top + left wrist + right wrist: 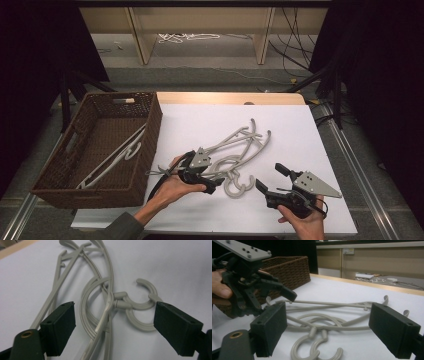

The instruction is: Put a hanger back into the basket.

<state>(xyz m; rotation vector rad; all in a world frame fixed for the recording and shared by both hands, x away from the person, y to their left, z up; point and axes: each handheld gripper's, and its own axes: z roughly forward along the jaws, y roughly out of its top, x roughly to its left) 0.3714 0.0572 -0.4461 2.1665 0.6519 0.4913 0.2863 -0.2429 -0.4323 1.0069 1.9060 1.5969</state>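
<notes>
On the white table (300, 130), grey hangers (240, 150) lie tangled at centre, the wicker basket (150, 125) at nine o'clock already holding some. Left gripper (113, 326) straddles them, jaws spread, likely to pick one. Right gripper (328, 328) waits, jaws apart, at five o'clock.

A tangled pile of grey plastic hangers (240, 150) lies flat mid-table, hooks toward the person.
</notes>
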